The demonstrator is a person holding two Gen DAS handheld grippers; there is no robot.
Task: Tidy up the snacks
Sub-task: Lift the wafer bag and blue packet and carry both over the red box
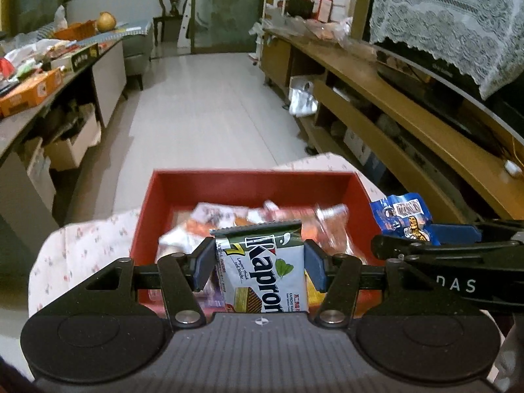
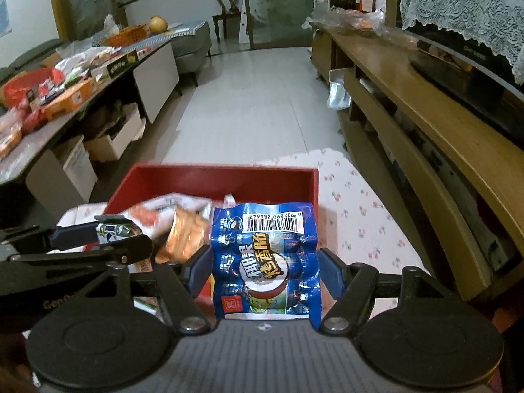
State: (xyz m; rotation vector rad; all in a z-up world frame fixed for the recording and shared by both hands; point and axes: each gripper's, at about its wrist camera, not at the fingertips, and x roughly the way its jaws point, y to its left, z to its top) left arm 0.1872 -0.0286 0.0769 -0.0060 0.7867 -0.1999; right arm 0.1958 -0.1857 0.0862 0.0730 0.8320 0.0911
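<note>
While the left hand-held gripper (image 1: 258, 265) clamps a green wafer packet (image 1: 265, 268), the right hand-held gripper (image 2: 263, 271) pinches a blue sausage packet (image 2: 263, 258). Just ahead of both sits a red box (image 1: 163, 209) of snacks.

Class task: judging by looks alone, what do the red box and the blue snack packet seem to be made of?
Red box: probably rigid cardboard with a matte finish; straight, thin walls, sharp corners, no shine.
Blue snack packet: likely glossy plastic film; it crinkles, catches the light and carries a printed barcode. It sits between the right gripper jaws.
</note>
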